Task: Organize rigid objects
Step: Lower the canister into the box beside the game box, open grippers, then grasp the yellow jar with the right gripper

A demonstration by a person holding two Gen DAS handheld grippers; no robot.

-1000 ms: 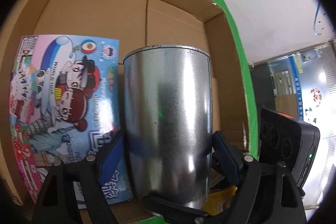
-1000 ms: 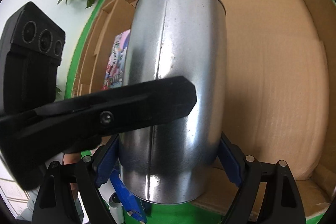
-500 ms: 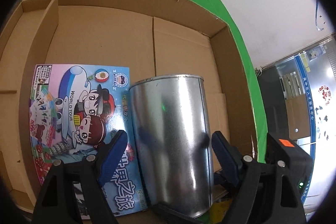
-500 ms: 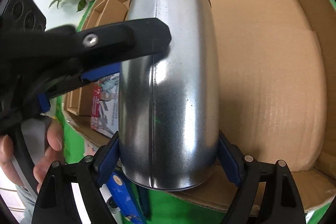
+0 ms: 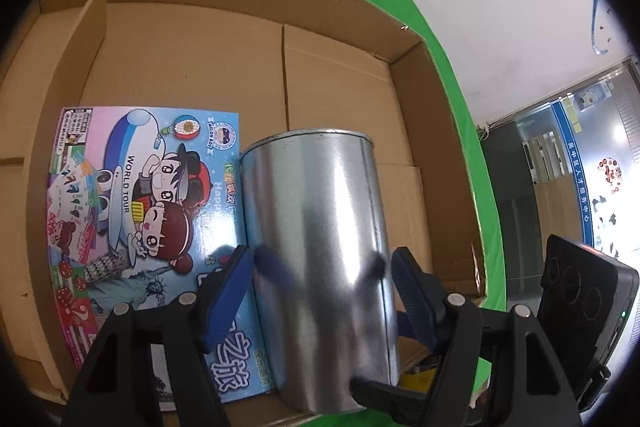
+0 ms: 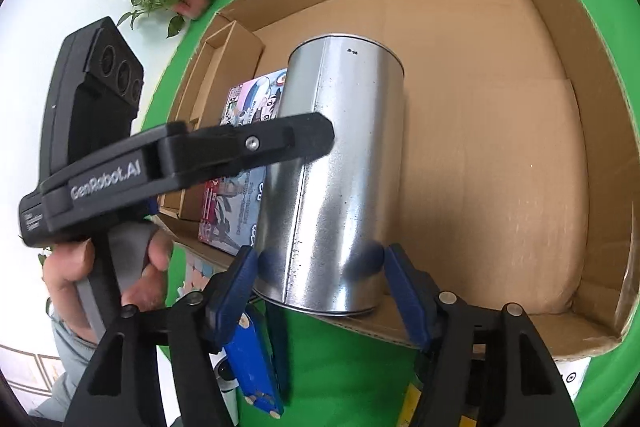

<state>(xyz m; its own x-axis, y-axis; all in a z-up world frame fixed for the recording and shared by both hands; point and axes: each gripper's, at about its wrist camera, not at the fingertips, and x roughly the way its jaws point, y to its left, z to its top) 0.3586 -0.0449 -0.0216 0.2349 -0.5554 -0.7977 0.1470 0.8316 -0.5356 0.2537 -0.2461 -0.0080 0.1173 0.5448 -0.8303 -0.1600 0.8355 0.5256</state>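
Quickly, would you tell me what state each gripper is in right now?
Left gripper: open, jaws just narrowed, pads clear of the metal can.
Right gripper: open, jaws just narrowed, astride the can's base, not gripping.

"WORLD TOUR" on game box [image 5: 132, 203]

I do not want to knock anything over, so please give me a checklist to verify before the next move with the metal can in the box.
1. Metal can upright on the cardboard box floor: ok.
2. Left gripper off the can: jaws have just been closing, can between them, pads not touching it: ok.
3. Right gripper off the can: same closing, same gaps: ok.
4. Gap between can and game box: cannot tell.
5. Bare box floor right of the can: ok.
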